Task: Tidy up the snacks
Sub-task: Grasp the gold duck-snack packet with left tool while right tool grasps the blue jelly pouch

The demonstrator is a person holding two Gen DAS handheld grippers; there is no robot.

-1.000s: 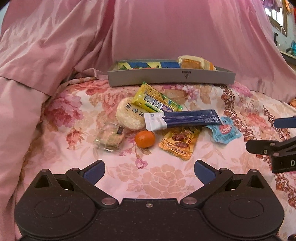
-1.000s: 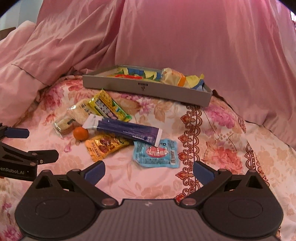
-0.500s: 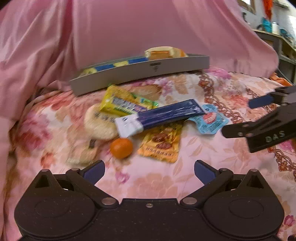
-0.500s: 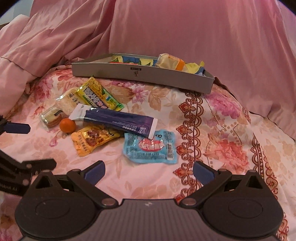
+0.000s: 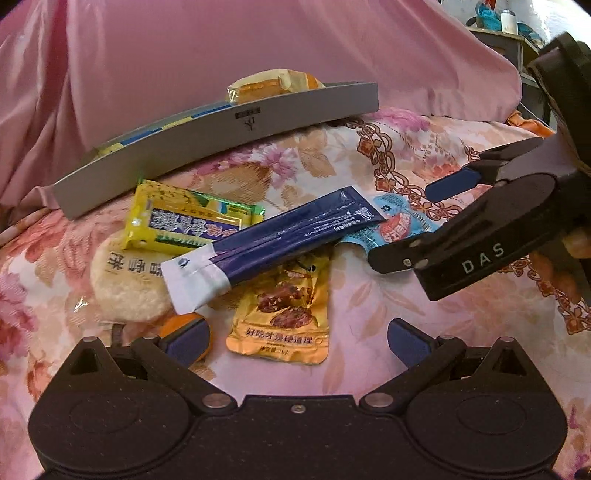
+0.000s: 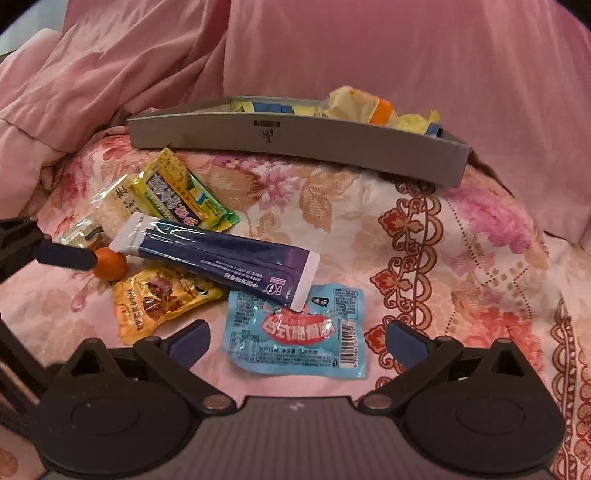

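Loose snacks lie on a floral cloth: a long dark blue packet point(image 5: 273, 240) point(image 6: 218, 254), an orange-yellow pouch point(image 5: 284, 314) point(image 6: 159, 299), a light blue pouch point(image 6: 299, 332) point(image 5: 399, 221), a yellow-green bar point(image 5: 184, 218) point(image 6: 177, 192), a round rice cracker point(image 5: 125, 280) and a small orange point(image 6: 109, 263) point(image 5: 184, 325). My left gripper point(image 5: 295, 336) is open, low over the orange-yellow pouch, its left finger against the orange. My right gripper point(image 6: 295, 338) is open, straddling the light blue pouch. A grey tray point(image 5: 221, 133) point(image 6: 295, 140) behind holds several wrapped snacks.
Pink draped fabric point(image 6: 369, 48) rises behind and left of the tray. The right gripper's body point(image 5: 480, 240) reaches in from the right in the left wrist view. The left gripper's finger point(image 6: 62, 254) enters from the left in the right wrist view. A shelf point(image 5: 517, 33) stands at far right.
Both grippers have moved forward and lower toward the snack pile. The left one now sits over the orange-yellow pouch, the right one over the light blue pouch. Both stay open.
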